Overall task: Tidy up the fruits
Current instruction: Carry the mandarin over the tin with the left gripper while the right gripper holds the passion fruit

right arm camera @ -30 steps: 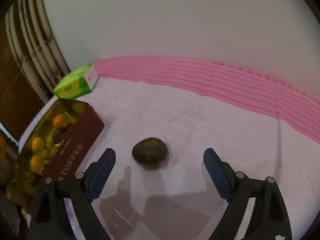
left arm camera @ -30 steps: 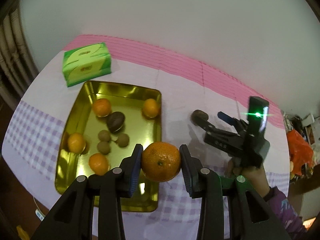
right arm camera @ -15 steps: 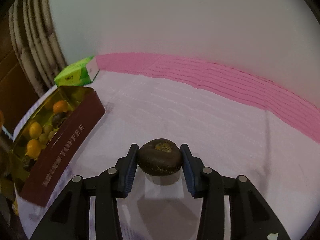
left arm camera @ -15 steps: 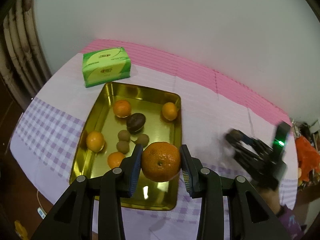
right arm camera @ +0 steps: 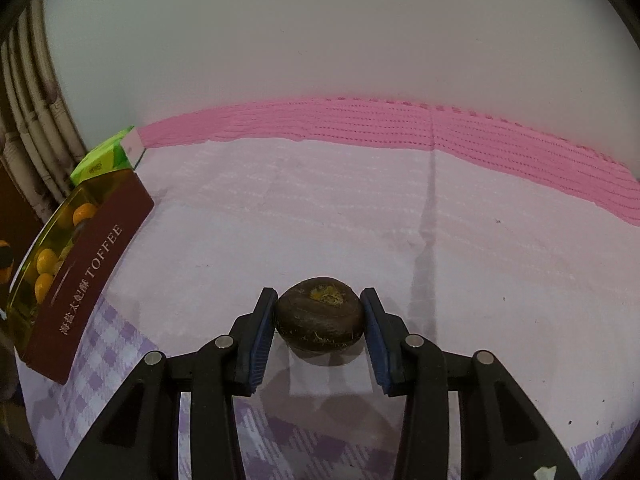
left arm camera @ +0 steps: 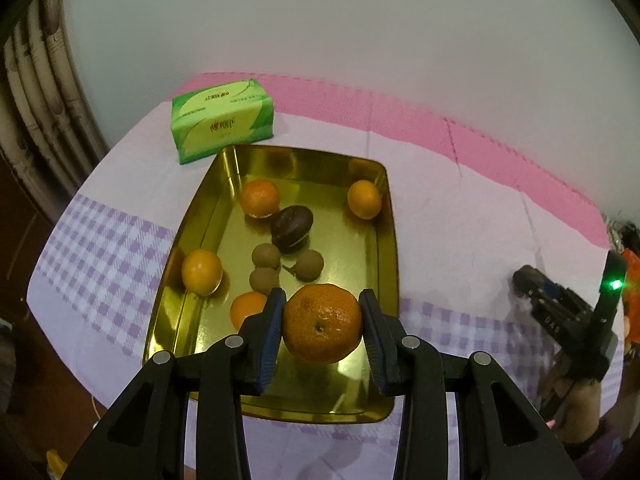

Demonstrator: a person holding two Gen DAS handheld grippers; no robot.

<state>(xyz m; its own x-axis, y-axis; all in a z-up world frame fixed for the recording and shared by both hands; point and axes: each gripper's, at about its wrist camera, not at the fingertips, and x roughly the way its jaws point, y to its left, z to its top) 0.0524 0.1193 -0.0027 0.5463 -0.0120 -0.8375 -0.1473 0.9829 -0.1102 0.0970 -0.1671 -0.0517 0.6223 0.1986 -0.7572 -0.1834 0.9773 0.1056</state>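
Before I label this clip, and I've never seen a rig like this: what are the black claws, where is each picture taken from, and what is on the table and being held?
There is no robot. A person holds a two-finger gripper in each hand, and a fisheye camera on each looks forward along its fingers.

In the left wrist view, the left gripper is closed on a mandarin above a gold tin tray. The tray holds small oranges, three little brown fruits and a dark brown fruit. A green tissue pack sits behind it on the tablecloth.

In the right wrist view, the right gripper grips another dark brown fruit, the round brown fruit.
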